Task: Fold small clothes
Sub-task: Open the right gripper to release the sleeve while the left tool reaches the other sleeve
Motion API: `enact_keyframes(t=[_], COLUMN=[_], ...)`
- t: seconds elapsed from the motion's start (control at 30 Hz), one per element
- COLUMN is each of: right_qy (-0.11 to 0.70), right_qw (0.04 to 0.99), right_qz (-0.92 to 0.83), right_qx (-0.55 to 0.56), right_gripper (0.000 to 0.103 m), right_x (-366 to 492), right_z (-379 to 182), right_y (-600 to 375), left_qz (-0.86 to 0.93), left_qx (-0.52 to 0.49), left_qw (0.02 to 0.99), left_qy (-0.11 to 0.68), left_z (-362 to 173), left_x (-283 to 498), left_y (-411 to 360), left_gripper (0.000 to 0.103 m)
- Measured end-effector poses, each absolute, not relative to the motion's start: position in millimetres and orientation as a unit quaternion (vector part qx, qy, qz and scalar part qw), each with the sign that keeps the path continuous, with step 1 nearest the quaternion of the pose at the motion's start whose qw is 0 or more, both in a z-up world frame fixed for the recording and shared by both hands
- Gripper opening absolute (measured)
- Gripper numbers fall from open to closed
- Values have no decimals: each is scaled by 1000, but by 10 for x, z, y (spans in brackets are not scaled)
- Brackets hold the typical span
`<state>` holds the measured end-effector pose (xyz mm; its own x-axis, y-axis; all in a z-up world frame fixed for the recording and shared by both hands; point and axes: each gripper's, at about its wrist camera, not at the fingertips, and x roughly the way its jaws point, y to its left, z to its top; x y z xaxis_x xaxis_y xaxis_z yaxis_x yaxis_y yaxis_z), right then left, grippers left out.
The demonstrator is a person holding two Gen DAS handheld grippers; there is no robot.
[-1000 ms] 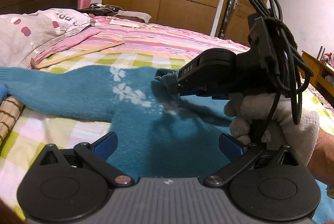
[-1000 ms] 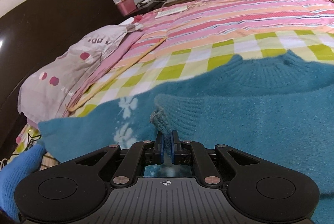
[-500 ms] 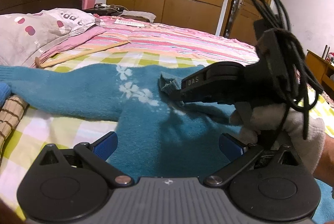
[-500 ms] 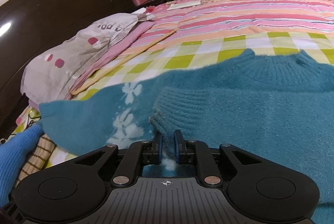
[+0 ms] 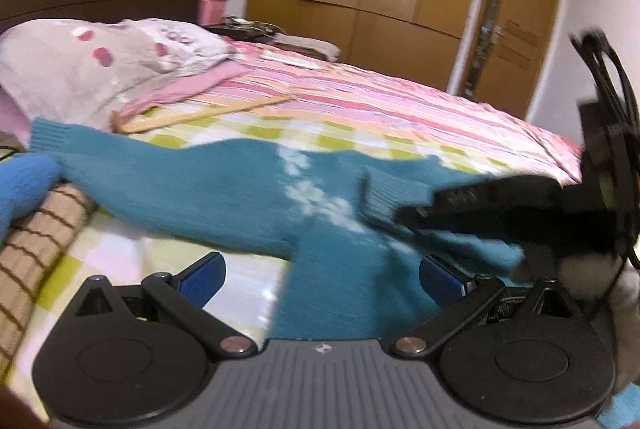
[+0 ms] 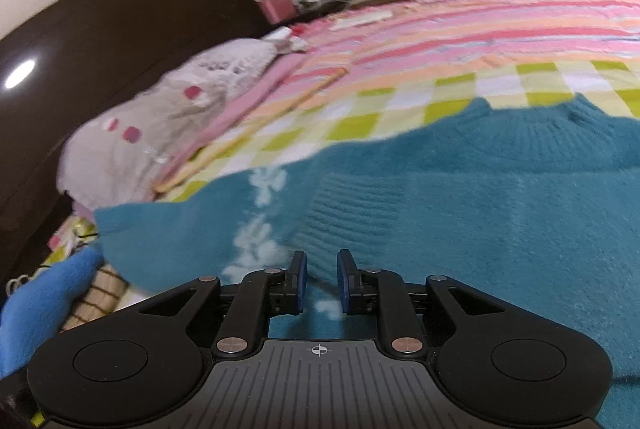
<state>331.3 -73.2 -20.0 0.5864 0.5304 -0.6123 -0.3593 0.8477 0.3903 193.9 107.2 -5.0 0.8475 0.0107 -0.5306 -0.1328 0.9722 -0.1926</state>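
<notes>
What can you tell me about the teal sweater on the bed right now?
The teal sweater is a fuzzy knit with ribbed cuffs and collar and white flower marks near one shoulder. It lies flat on the checked bedsheet. One sleeve is folded across the body, its ribbed cuff resting just ahead of the right gripper, whose fingers have just been opening and stand apart, with nothing pinched. The other sleeve stretches out toward the pillow.

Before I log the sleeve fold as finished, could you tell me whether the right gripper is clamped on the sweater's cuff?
No; the right gripper is open, with the cuff lying flat on the teal sweater beyond its fingertips.
</notes>
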Motion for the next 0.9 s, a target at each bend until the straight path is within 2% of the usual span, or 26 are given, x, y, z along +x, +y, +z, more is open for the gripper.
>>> enact_keyframes(t=[0.37, 0.47, 0.9], right_qy=[380, 379, 387], right_qw=[882, 880, 875], right_qz=[256, 261, 268], right_qx=[111, 112, 109], right_gripper=[18, 18, 18], right_x=[3218, 3161, 3114], right_z=[-158, -134, -151], right_y=[-714, -692, -636], left_qz=[182, 194, 217], left_qx=[-174, -194, -268], left_qw=[940, 931, 901], left_qy=[229, 241, 262], left_z=[88, 46, -412], left_x=[1949, 2085, 2495], left_y=[2004, 2225, 2461], left_gripper=[103, 103, 97])
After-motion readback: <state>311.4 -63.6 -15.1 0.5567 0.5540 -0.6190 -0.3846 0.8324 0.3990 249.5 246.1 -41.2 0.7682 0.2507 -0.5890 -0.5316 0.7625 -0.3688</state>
